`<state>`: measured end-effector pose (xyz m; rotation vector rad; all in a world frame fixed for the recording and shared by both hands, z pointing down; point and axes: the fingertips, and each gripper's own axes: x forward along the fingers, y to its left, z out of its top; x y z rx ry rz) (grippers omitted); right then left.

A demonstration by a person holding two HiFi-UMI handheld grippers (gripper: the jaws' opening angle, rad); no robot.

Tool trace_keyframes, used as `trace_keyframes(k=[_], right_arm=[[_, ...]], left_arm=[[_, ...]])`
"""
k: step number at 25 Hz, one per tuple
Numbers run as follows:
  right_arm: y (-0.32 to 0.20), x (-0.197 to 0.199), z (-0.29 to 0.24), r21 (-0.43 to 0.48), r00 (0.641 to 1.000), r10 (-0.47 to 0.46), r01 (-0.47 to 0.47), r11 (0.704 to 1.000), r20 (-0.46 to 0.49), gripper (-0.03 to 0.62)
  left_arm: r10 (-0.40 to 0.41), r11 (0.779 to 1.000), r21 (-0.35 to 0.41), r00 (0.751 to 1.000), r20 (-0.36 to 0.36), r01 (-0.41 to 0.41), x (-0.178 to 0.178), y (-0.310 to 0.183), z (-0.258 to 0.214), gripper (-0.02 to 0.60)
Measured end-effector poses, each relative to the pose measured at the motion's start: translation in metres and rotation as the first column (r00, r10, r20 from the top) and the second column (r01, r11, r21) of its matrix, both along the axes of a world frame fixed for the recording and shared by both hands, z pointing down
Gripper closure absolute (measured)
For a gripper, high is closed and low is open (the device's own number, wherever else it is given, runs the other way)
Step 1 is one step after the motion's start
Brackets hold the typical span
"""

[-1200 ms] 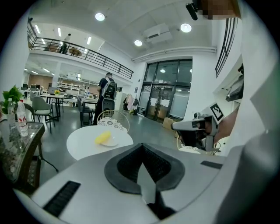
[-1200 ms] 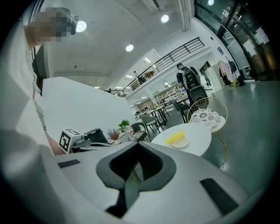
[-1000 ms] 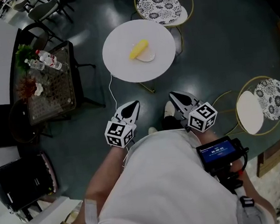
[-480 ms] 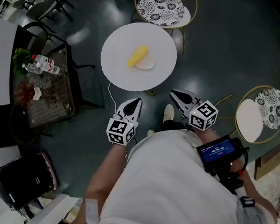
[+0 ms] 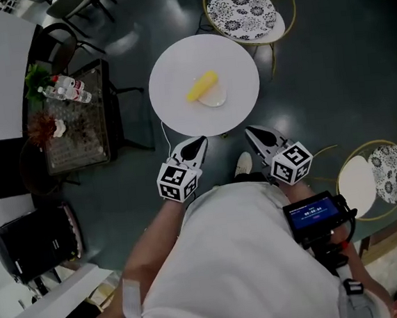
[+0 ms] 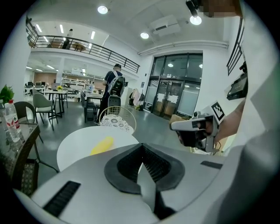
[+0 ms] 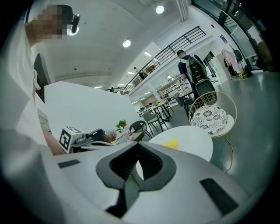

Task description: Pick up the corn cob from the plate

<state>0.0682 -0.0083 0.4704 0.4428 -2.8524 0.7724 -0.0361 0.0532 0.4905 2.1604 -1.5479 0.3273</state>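
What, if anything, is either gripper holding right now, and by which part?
Nothing is held. The left gripper and the right gripper are both shut and empty; the corn cob lies on its plate.

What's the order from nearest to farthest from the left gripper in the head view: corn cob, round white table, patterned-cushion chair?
1. Round white table: near edge just ahead of the left gripper.
2. Corn cob: mid-table.
3. Patterned-cushion chair: beyond the table's far side.
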Motion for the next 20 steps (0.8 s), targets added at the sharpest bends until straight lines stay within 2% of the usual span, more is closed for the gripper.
trace_keyframes(k=[3,10,15,20], right_arm=[[-0.005,-0.003,0.0,-0.008,1.0,-0.018,0.018,1.0,0.003,0.588],[-0.037,0.007,0.018,-0.049,0.997,-0.08,0.081,0.995,0.021,0.587],[-0.041,0.006,0.023,-0.068,0.996,-0.081,0.082,0.994,0.028,0.587],[-0.053,0.007,0.025,-0.068,0.999,-0.043,0.044,0.997,0.027,0.587]], left_arm=[[-0.028,0.999,-0.029,1.0,0.005,0.028,-0.006,-0.002,0.004,0.577],[-0.077,0.995,-0.065,0.997,0.028,0.079,0.003,-0.042,0.011,0.575],[-0.065,0.995,-0.079,0.997,0.043,0.068,0.004,-0.049,0.012,0.575],[-0.032,0.995,-0.09,0.998,0.05,0.037,0.0,-0.059,0.017,0.577]])
